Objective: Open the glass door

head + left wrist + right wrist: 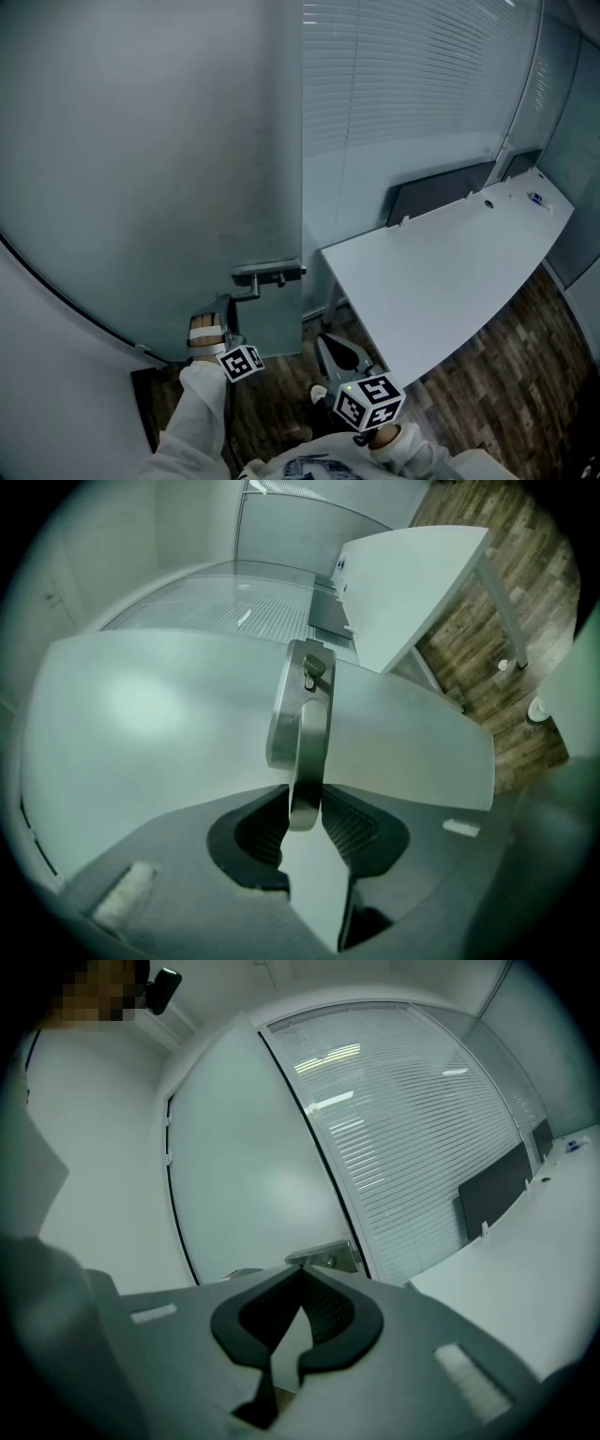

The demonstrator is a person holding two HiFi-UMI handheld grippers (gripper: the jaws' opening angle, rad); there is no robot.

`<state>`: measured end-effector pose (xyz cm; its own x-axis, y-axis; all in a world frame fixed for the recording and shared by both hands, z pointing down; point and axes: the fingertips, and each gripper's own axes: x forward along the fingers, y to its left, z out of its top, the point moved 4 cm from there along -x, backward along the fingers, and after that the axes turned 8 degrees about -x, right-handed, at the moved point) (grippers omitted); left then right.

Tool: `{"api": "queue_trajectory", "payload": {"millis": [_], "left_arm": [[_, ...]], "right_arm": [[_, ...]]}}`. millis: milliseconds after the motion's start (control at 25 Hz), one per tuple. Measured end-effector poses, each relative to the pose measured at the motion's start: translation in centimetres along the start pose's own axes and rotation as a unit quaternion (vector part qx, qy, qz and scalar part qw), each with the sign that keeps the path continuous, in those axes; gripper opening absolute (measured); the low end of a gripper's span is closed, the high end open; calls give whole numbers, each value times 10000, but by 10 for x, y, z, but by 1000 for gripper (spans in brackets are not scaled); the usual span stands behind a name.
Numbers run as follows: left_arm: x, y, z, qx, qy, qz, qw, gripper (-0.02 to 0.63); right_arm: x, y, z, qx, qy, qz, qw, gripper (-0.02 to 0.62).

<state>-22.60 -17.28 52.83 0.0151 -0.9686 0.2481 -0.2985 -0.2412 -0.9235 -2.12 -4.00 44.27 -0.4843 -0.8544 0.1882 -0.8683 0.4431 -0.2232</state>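
The frosted glass door [141,187] fills the left of the head view, with its metal lever handle [267,273] at the door's right edge. My left gripper [228,305] reaches up to that handle from below. In the left gripper view the handle [305,742] runs between the jaws and the pads press on its end, so the left gripper [302,806] is shut on it. My right gripper [333,354] hangs lower, right of the door, touching nothing. Its jaw tips meet with nothing between them, so the right gripper [302,1274] is shut. It faces the door [244,1166] and handle [323,1252].
A white desk [450,272] stands close on the right, with a dark panel [441,192] along its far edge. Behind it is a glass wall with white blinds [412,75]. Dark wood flooring [525,375] shows below. A pale wall [56,375] borders the door's left.
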Motion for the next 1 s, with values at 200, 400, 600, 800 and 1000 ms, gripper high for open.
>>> {"api": "queue_trajectory", "payload": {"millis": [200,400,600,800,1000], "left_arm": [[-37,6,-11,-562,-66,83,9984,94],[-86,12,-13,-1532,-202,288,9876,15],[-132,17,-16,-2322,-324,247,9718,5],[-174,28,-10,-3269,-565,168,9432,5],[-208,35,-10,-4375,-667,-139,8967,3]], "right_arm": [[-16,14,1,-21,-49,-37,10000,3],[-38,33,-6,-77,-74,26,9999,3],[-59,55,-14,-149,-96,54,9998,3],[-77,67,-13,-244,-151,20,9996,3],[-88,77,-12,-346,-124,8,9993,3]]}}
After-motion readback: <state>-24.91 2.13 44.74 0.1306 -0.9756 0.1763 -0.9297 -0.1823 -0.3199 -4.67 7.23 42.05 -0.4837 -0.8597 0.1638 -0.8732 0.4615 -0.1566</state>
